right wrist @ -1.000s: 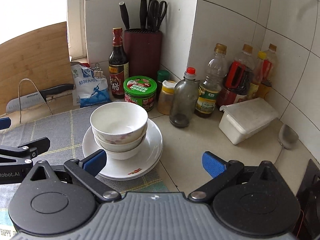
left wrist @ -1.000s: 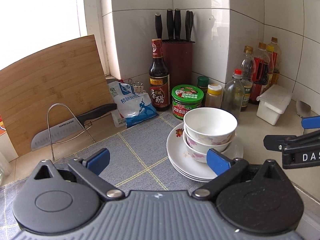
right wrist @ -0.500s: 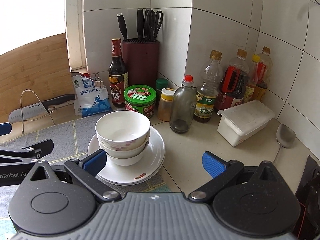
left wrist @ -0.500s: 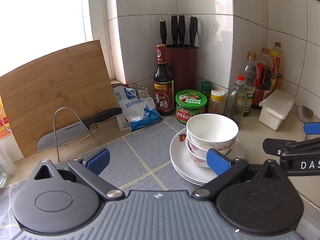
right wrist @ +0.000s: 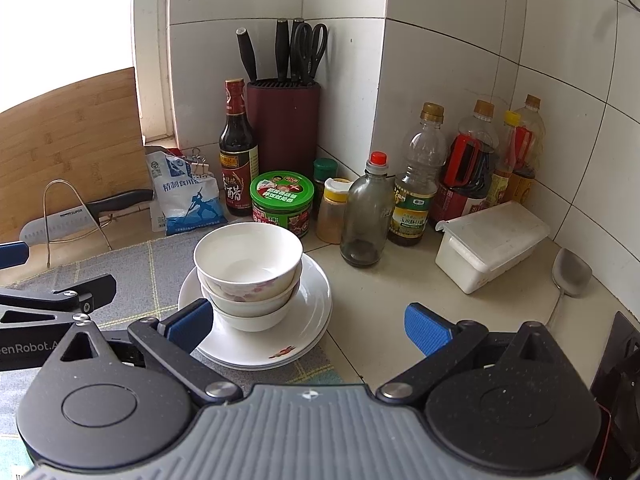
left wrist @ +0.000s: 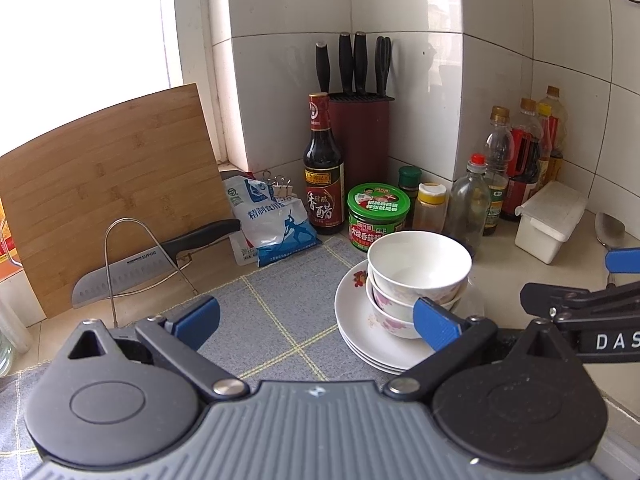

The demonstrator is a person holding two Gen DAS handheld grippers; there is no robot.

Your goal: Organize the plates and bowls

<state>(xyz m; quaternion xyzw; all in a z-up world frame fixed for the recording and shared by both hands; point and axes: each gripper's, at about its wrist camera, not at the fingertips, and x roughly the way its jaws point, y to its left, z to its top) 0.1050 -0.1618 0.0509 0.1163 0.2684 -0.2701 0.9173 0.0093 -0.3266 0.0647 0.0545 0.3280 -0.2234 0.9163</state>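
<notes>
- Hovering both claws short of the dishes; left claw (left wrist: 316,320) spread wide, gripping nothing, right claw (right wrist: 306,326) spread wide too, also empty.
- Bowls (right wrist: 248,268), nested three deep I think, sit on the plates (right wrist: 304,332), just ahead of my right claw's left finger and ahead-right of the left claw.
- I judge the stacking is done: bowls nested, plates piled, all on the mat (left wrist: 276,320) to save counter room.
- Knife (left wrist: 132,268) rests in a wire rack, ahead-left, off the work area.
- Plate count unclear, rims overlap; near edge of the stack hidden behind my fingers.
- Bottles (right wrist: 416,184) crowd the corner; labels mostly unreadable.
</notes>
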